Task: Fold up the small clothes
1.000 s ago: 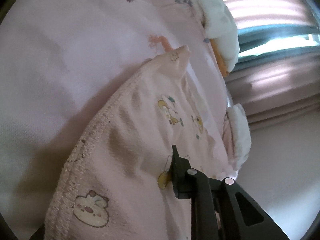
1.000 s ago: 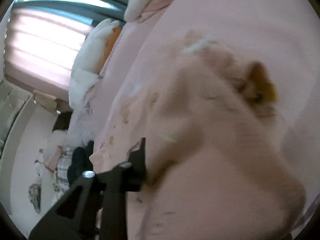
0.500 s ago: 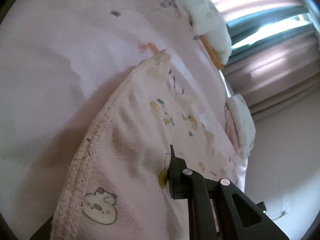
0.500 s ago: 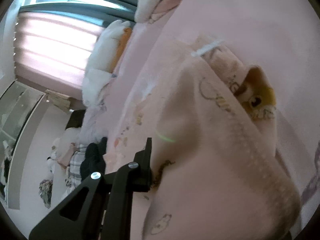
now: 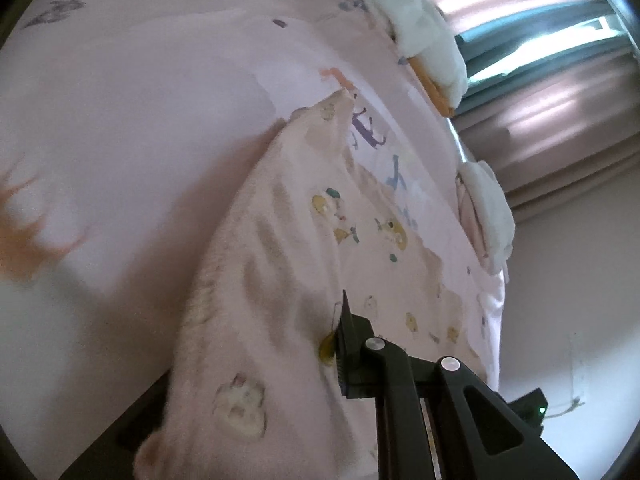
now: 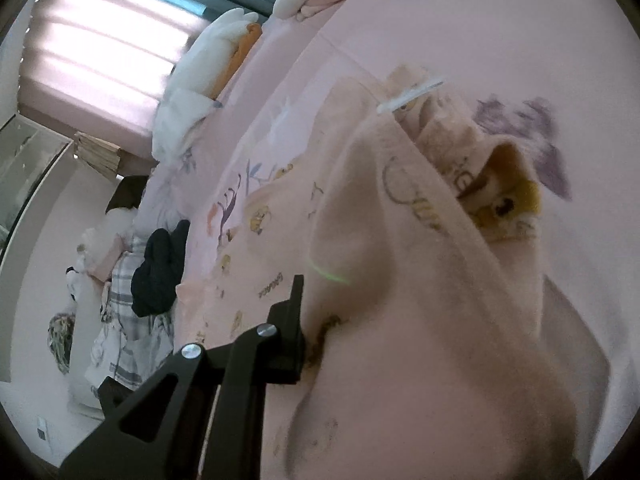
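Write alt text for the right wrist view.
The black right gripper pinches a fuzzy pale-pink garment with cartoon animal prints, lifted over a pink printed bedsheet. White pillows, a dark garment and window blinds lie behind.

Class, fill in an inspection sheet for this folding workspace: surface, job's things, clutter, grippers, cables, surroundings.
Surface: pink bedsheet with animal prints.
Job's things: pale pink garment with cartoon prints, lifted at both ends, draped between the grippers.
Clutter: white plush toys; dark clothing on a plaid cloth.
Grippers: left gripper and right gripper each shut on the garment's fabric.
Cables: nothing seen.
Surroundings: window blind, pale wall.
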